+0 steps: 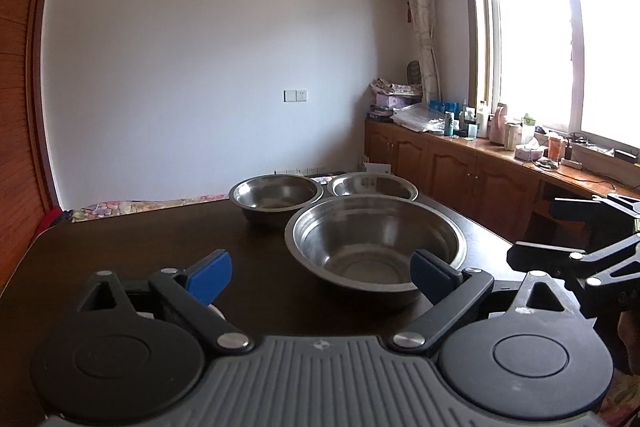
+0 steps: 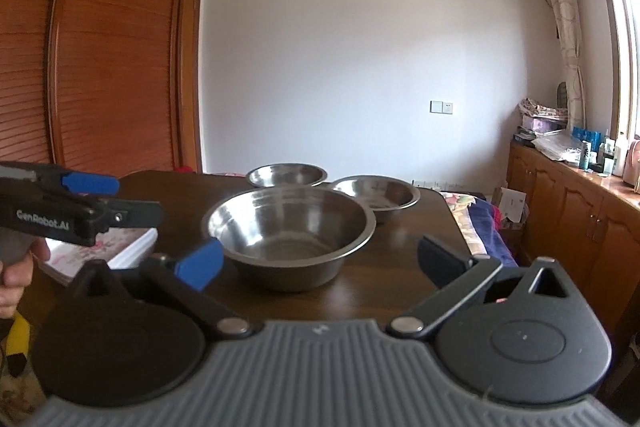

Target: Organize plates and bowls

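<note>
Left wrist view: left tool (image 1: 322, 273) and right tool (image 2: 320, 257) both spread wide, empty, seemingly clear of large steel bowl (image 1: 376, 239).

Both cameras ride low at the table's (image 1: 120, 247) near edge, facing the far white wall. The left wrist view sits close behind the big steel bowl (image 1: 376, 247), seen at one o'clock; the right wrist view has that bowl (image 2: 290, 231) near twelve. Both share it.

Beside the big bowl (image 2: 290, 227), the book (image 2: 120, 247) sits half hidden behind the left gripper (image 2: 92, 199); the hand (image 2: 16, 275) is cut off.
</note>
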